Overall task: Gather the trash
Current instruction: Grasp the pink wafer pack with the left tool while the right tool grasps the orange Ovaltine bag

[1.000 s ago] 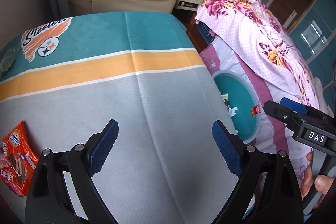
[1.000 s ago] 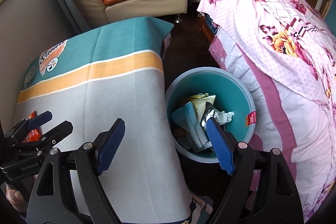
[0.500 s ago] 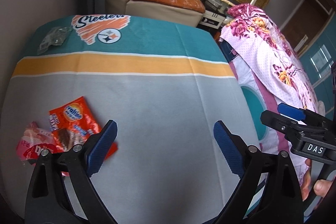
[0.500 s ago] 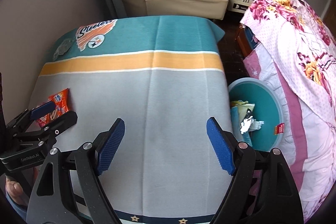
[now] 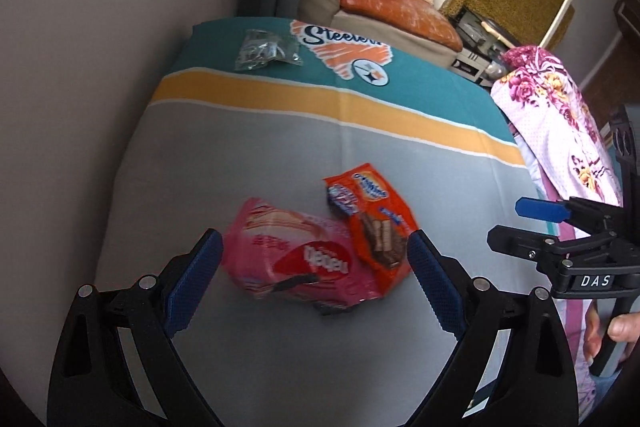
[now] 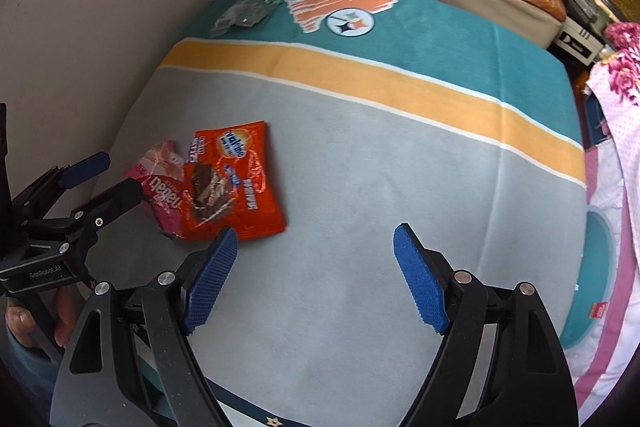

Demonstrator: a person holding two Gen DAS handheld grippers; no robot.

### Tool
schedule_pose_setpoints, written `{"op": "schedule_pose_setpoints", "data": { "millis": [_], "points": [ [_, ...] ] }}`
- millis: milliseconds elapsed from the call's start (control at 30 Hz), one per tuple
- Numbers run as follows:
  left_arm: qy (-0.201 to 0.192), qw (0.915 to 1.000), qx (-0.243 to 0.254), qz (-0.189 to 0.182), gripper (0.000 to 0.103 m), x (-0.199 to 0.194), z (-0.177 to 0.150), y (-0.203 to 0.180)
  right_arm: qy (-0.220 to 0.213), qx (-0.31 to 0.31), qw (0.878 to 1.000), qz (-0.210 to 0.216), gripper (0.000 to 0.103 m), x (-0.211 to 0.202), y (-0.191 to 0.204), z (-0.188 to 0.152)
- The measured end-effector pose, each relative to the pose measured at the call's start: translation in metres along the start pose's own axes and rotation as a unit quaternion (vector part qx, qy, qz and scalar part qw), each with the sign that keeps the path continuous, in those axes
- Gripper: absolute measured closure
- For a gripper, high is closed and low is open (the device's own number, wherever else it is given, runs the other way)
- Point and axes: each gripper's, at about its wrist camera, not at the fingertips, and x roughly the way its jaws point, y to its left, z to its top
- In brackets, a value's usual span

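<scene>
A pink snack wrapper (image 5: 292,255) and an orange wafer wrapper (image 5: 372,223) lie overlapping on the grey part of the blanket-covered table (image 5: 360,147). My left gripper (image 5: 316,267) hangs open above them, its blue pads apart on either side and nothing held. In the right wrist view the orange wrapper (image 6: 236,183) and the pink wrapper (image 6: 160,179) lie left of my right gripper (image 6: 314,255), which is open and empty over bare grey cloth. A clear crumpled plastic bag (image 5: 266,49) lies at the far teal edge, by the logo. The teal bin (image 6: 592,267) shows at the right edge.
A grey wall borders the table on the left. A bed under a pink floral cover (image 5: 560,131) stands to the right, the bin between it and the table. Behind the table is a cream armchair with an orange cushion (image 5: 392,7).
Both grippers swung left from the bin side across the table. The bin slid toward the right edge and the two wrappers came in under the left gripper. Both stayed open.
</scene>
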Motion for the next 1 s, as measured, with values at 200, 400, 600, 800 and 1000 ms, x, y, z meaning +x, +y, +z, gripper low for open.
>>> {"op": "schedule_pose_setpoints", "data": {
  "millis": [200,400,600,800,1000],
  "points": [
    [0.012,0.9999,-0.002,0.003,0.01,0.008,-0.006,0.03,0.036,-0.022,0.998,0.04,0.026,0.039,0.025,0.023],
    [0.03,0.9995,-0.003,0.013,0.01,0.021,-0.01,0.041,0.062,-0.024,0.996,0.064,0.026,0.07,0.032,0.039],
    [0.039,0.9991,-0.008,0.015,0.01,0.03,-0.013,0.047,0.071,-0.026,0.994,0.083,0.065,0.08,0.033,0.038],
    [0.042,0.999,-0.008,0.01,0.01,0.034,-0.012,0.042,0.048,-0.017,0.995,0.083,0.075,0.063,0.021,0.034],
    [0.041,0.9992,0.001,-0.001,0.01,0.042,-0.008,0.025,0.031,0.001,0.998,0.062,0.075,0.04,-0.006,0.025]
  ]
}}
